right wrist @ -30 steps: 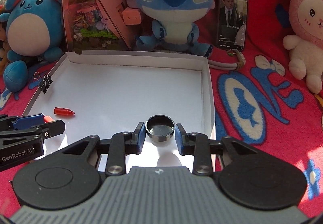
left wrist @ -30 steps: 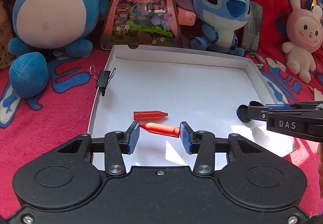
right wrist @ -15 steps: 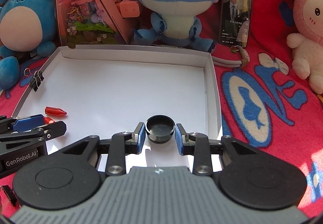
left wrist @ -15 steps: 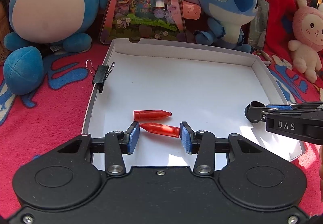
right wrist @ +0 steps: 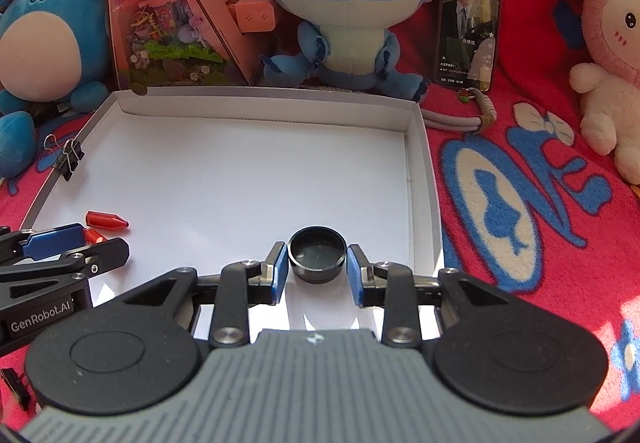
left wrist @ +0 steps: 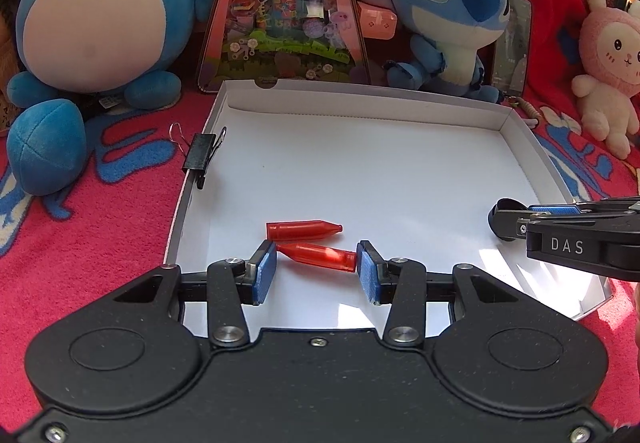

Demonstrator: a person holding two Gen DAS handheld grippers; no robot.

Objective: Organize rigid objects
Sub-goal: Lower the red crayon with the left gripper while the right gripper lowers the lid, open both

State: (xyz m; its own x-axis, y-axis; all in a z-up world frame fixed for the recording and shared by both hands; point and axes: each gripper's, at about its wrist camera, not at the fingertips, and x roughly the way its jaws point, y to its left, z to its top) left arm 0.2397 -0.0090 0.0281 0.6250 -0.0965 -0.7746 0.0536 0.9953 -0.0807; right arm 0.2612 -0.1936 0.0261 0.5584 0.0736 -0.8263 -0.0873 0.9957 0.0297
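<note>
Left gripper (left wrist: 316,266): blue ribbed pads clamp a translucent red plastic cap (left wrist: 320,256) end to end, pointed tip on the left pad, open end on the right pad. The cap sits low over the white cardboard tray (left wrist: 360,115), near its front-left corner. Jaws are only partly apart, set by the cap's length.

Second red cap (left wrist: 304,230): same bullet shape, lies loose on the tray floor just beyond the held one, tip toward the tray's right edge.

Right gripper (right wrist: 317,270): pads closed on a round black lid (right wrist: 317,253), shallow, glossy inside, hollow side up, near the tray's front-right corner. Gap is narrow, set by the lid's width.

Black binder clip (left wrist: 200,152) with wire handles is clamped on the tray's left rim, about midway back.

Tray: matte, low folded walls, thumb notch in the far-left corner. It rests on a fuzzy pink-red blanket (right wrist: 520,203) with blue-and-white print.

Beyond the far edge: round blue plush (left wrist: 96,15), triangular pink toy box (left wrist: 284,11) with clear window, blue alien plush (right wrist: 348,3), pink bunny plush (right wrist: 612,43).

View differences: the right wrist view shows a phone (right wrist: 468,19) with its screen lit, propped against red fabric; the left wrist view catches it edge-on only. The left wrist view shows the full cap grip; the right wrist view shows just the cap's tip behind the left gripper's finger.
</note>
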